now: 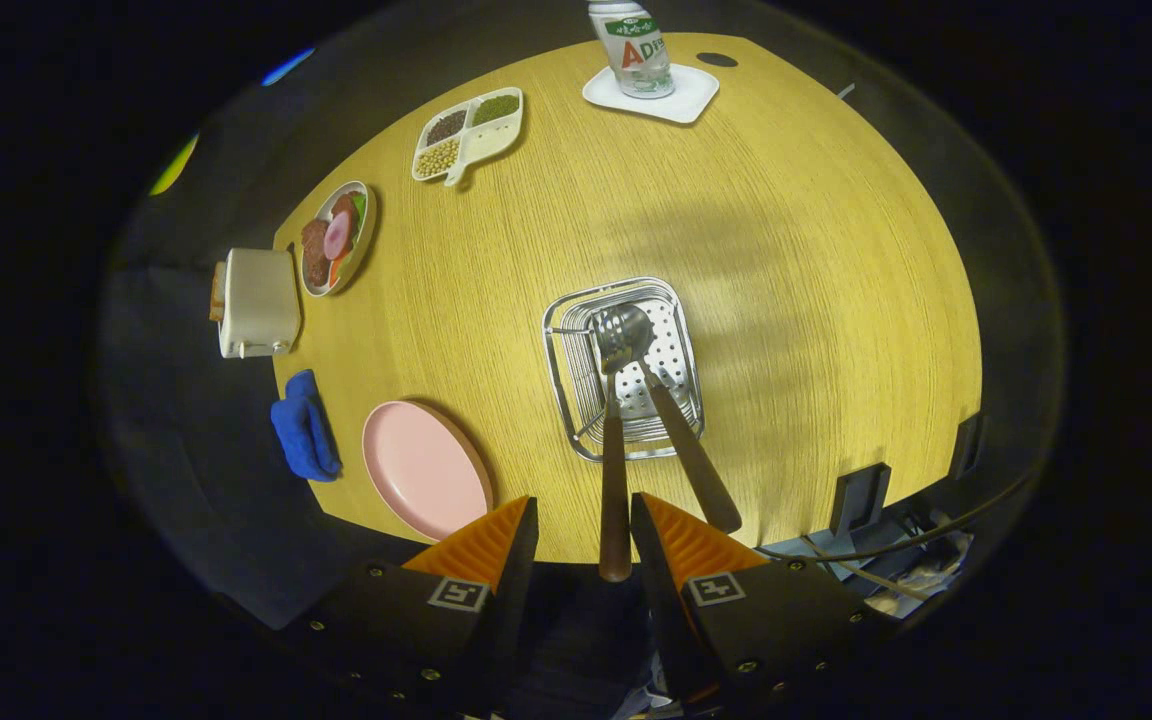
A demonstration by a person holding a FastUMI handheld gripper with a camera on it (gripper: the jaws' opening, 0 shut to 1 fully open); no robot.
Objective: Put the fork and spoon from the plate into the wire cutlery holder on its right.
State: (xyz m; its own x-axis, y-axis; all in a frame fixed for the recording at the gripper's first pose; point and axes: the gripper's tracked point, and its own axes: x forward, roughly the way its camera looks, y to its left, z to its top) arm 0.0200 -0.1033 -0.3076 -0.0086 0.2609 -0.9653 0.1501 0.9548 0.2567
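Wooden handles stick up out of the wire holder (624, 368) toward me: one belongs to the spoon (622, 340), whose bowl sits down against the holder's perforated floor and whose long handle runs straight back to end between my fingers; the other belongs to the fork (691, 455), which leans off to the right of the spoon, its handle end just ahead of my right finger. I cannot make out the fork's tines inside the basket. My gripper (584, 530) is open a little, fingers apart on either side of the spoon handle's tip, not pressing on it as far as I can see. So I count two pieces of cutlery, both in one holder. One pink plate (424, 468) lies bare just left of the holder, near my left finger. Beyond it along the table (836, 250) edge are one blue cloth (304, 426), one toaster (256, 302), one plate of food (337, 238), one divided dish (466, 133), and one bottle (633, 45) on a white tray (686, 100).
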